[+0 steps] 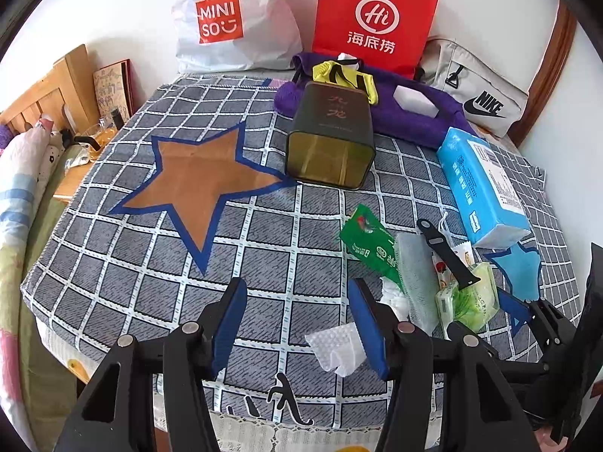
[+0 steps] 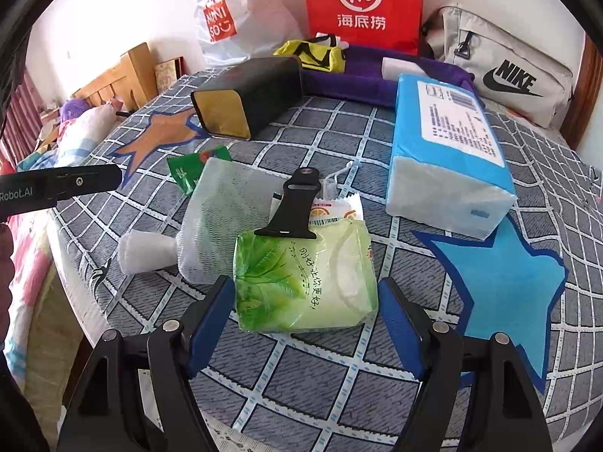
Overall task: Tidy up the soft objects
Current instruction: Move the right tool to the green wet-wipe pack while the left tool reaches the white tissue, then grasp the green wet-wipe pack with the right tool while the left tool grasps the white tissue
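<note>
A green tissue pack [image 2: 305, 282] lies on the checked cloth between the open fingers of my right gripper [image 2: 303, 293], which reaches around its near end without gripping. A black strap [image 2: 292, 205] rests across its far edge. A white mesh pouch [image 2: 222, 218], a rolled white tissue [image 2: 145, 250] and a green sachet [image 2: 188, 169] lie to its left. A big blue tissue pack [image 2: 448, 150] lies at the right. My left gripper [image 1: 297, 301] is open and empty over the cloth, a crumpled white tissue [image 1: 337, 346] by its right finger. The green pack also shows in the left wrist view [image 1: 469, 297].
A dark tin [image 1: 329, 139] lies on its side mid-cloth. A purple towel [image 1: 407, 105], yellow pouch [image 1: 343, 75], red bag [image 1: 373, 19], white Miniso bag [image 1: 226, 22] and grey Nike bag [image 1: 478, 90] line the back. Brown star [image 1: 199, 180] left, blue star [image 2: 505, 282] right.
</note>
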`<state>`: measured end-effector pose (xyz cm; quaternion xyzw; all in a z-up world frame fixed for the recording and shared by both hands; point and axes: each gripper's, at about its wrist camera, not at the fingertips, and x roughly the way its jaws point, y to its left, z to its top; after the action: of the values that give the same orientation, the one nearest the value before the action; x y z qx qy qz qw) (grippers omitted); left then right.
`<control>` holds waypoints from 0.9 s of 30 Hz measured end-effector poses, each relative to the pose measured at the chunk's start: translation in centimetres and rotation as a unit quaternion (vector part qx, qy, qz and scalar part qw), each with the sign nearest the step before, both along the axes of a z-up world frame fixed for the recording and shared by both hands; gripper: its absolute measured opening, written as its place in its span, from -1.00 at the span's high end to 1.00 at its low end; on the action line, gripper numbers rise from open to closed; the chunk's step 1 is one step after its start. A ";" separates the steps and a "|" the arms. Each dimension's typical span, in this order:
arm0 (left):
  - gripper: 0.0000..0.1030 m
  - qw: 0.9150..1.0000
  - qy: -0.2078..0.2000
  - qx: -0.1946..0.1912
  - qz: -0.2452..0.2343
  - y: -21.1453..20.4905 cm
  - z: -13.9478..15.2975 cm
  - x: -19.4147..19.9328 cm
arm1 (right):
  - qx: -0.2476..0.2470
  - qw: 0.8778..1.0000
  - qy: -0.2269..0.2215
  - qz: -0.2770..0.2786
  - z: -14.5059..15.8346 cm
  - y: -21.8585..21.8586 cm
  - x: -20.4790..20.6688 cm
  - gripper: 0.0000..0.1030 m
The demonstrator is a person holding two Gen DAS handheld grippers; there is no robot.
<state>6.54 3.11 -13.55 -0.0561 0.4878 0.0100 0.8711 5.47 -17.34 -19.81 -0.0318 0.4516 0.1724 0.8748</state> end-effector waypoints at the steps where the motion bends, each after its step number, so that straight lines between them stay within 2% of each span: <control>1: -0.05 1.000 0.001 -0.002 -0.001 -0.1 -0.1 0.1 | 0.001 1.000 0.001 0.002 0.0 -0.1 0.1 -0.41; 4: -0.05 1.000 0.005 -0.006 -0.007 -0.3 -0.7 0.2 | 0.001 1.000 -0.008 -0.005 0.4 -0.8 0.0 -0.29; 6: -0.05 1.000 0.007 -0.008 -0.011 -0.5 -1.0 0.2 | 0.003 1.000 -0.010 -0.012 0.8 -1.5 -0.1 -0.29; 10: -0.05 0.999 0.010 -0.020 -0.027 -1.2 -1.6 0.3 | 0.049 0.999 -0.018 -0.013 2.5 -3.4 -1.0 -0.29; 14: -0.05 0.999 0.012 -0.019 -0.043 -2.0 -1.7 0.0 | 0.062 0.997 -0.033 -0.023 3.7 -4.5 -1.9 -0.29; 27: -0.05 0.994 0.042 -0.007 -0.097 -4.5 -3.8 -0.9 | 0.015 0.997 -0.019 -0.080 1.7 -7.9 -2.3 -0.29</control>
<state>5.62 -1.42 -17.33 -0.0146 0.5275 -0.0755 0.8461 3.14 -25.24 -18.13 0.0140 0.4338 0.1080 0.8944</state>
